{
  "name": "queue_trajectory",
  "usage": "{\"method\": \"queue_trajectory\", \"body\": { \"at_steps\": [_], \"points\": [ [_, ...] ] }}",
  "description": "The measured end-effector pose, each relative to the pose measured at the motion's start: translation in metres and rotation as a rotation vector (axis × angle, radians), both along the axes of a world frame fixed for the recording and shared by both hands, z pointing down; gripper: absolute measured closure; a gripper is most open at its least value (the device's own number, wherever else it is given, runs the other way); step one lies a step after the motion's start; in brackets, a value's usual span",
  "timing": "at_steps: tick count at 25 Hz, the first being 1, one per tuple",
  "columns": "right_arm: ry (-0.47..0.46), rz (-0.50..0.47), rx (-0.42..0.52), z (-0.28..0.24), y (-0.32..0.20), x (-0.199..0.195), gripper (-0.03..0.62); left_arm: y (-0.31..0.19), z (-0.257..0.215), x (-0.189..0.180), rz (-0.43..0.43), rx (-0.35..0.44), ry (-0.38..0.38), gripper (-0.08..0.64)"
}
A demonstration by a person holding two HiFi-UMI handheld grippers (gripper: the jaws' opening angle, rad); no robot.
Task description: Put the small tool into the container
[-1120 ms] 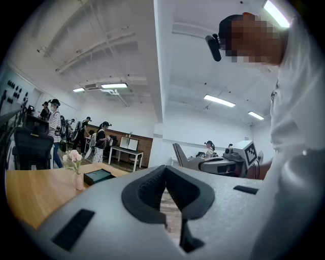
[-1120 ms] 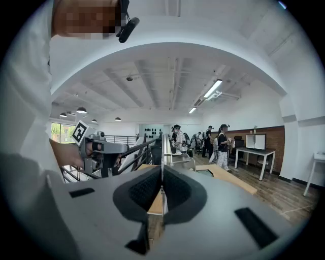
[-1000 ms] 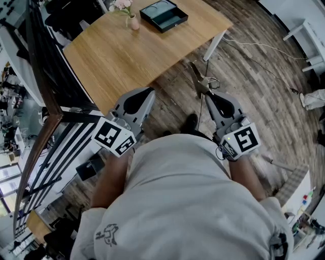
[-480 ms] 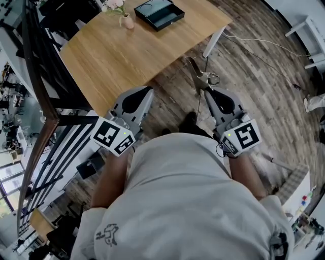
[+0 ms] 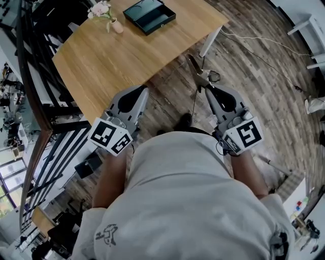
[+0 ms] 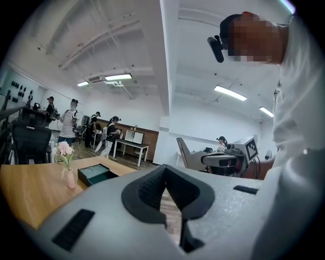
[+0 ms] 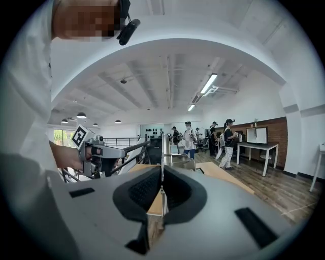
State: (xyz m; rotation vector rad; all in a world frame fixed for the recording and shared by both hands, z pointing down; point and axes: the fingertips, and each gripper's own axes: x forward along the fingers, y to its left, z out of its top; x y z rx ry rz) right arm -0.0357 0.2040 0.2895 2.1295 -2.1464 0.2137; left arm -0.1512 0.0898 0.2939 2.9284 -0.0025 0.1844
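A small metal tool (image 5: 199,75) sticks forward out of my right gripper (image 5: 208,90), which is shut on it over the wooden floor, short of the table. In the right gripper view the tool (image 7: 165,148) rises thin and upright between the pads. My left gripper (image 5: 143,89) is shut with nothing in it, its tip just at the near edge of the wooden table (image 5: 101,61). The container, a dark open box (image 5: 149,15), lies at the table's far side, also seen as the box (image 6: 94,174) in the left gripper view.
A pink vase with flowers (image 5: 115,24) stands left of the box. The table has a white leg (image 5: 210,40), with a cable (image 5: 254,43) on the floor past it. A black railing (image 5: 45,127) runs along the left. Several people stand in the background.
Both grippers have moved forward toward the table, the right still holding the tool. In the head view the table, box and vase have slid up and to the left.
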Motion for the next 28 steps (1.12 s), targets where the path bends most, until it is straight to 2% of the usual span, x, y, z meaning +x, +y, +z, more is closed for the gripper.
{"method": "queue_trajectory", "body": {
  "at_steps": [6, 13, 28],
  "points": [
    [-0.002, -0.02, 0.002, -0.004, 0.002, 0.056, 0.577, 0.006, 0.002, 0.049, -0.012, -0.001, -0.019, 0.554],
    [-0.005, -0.043, -0.005, 0.002, 0.006, 0.1, 0.577, 0.022, 0.005, 0.091, -0.012, -0.002, -0.017, 0.554],
    [-0.011, -0.022, -0.031, 0.01, -0.006, 0.121, 0.577, 0.005, 0.011, 0.119, 0.012, -0.025, -0.013, 0.554]
  ]
}}
